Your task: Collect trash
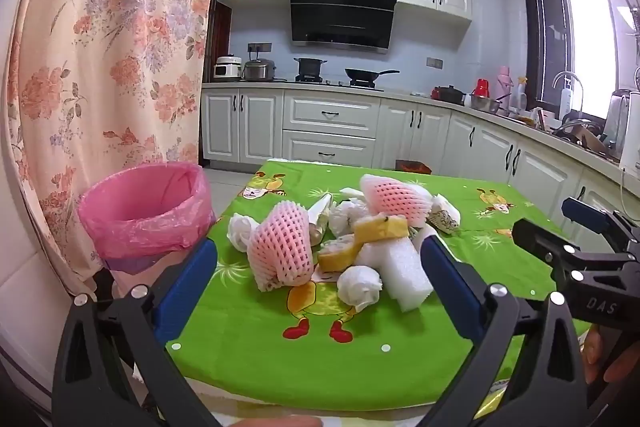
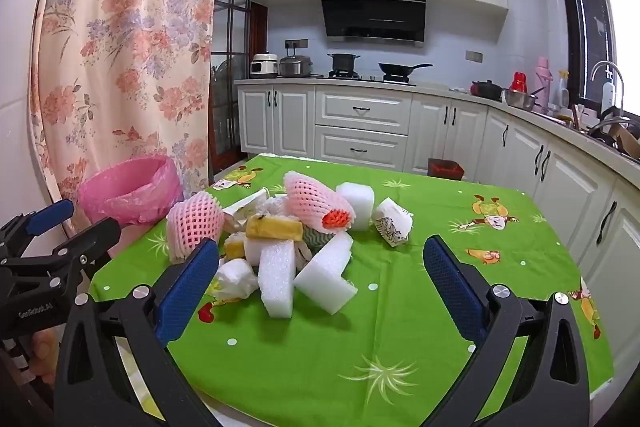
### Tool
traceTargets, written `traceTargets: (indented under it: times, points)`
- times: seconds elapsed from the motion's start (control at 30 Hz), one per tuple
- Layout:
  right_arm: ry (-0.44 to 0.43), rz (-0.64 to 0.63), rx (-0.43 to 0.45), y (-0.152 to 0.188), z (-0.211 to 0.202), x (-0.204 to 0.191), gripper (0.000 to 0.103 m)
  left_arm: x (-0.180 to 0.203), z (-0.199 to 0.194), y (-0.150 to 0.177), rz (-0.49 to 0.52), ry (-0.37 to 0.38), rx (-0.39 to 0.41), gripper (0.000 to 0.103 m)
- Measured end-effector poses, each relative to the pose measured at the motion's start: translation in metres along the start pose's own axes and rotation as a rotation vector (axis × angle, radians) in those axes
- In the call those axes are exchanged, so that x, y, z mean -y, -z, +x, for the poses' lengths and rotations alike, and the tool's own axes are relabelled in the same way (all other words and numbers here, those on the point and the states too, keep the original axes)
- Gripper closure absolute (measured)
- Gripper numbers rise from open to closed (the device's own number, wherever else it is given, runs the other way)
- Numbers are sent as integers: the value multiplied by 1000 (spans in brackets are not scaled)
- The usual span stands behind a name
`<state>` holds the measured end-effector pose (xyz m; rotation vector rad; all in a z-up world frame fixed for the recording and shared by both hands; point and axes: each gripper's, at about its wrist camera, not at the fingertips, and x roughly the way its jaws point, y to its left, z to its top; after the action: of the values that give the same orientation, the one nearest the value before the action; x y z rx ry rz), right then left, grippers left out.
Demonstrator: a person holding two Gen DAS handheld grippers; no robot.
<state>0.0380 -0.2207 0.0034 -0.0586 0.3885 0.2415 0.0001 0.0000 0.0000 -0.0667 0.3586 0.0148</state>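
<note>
A heap of trash lies on the green tablecloth [image 1: 280, 359]: two pink foam fruit nets [image 1: 282, 247] [image 2: 314, 201], white foam blocks [image 2: 325, 277], yellow sponge pieces [image 2: 274, 227], crumpled white tissues [image 1: 359, 285] and a crushed paper cup [image 2: 394, 223]. A bin with a pink bag [image 1: 146, 207] [image 2: 130, 189] stands off the table's left side. My left gripper [image 1: 320, 259] is open, held short of the heap with nothing between its blue pads. My right gripper [image 2: 320, 263] is open too, facing the foam blocks from the near side, touching nothing.
A floral curtain [image 1: 108, 39] hangs at the left behind the bin. White kitchen cabinets [image 2: 360, 131] and a counter with pots run along the back and right. Each gripper shows at the edge of the other's view. A small red box [image 2: 445, 169] sits on the floor beyond the table.
</note>
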Motion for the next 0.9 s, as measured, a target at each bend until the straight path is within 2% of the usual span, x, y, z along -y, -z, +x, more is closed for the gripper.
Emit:
traceTargets:
  times: [0.9]
  points:
    - [-2, 15, 49, -3, -13, 6, 7, 0, 1, 4, -10, 4, -1, 4]
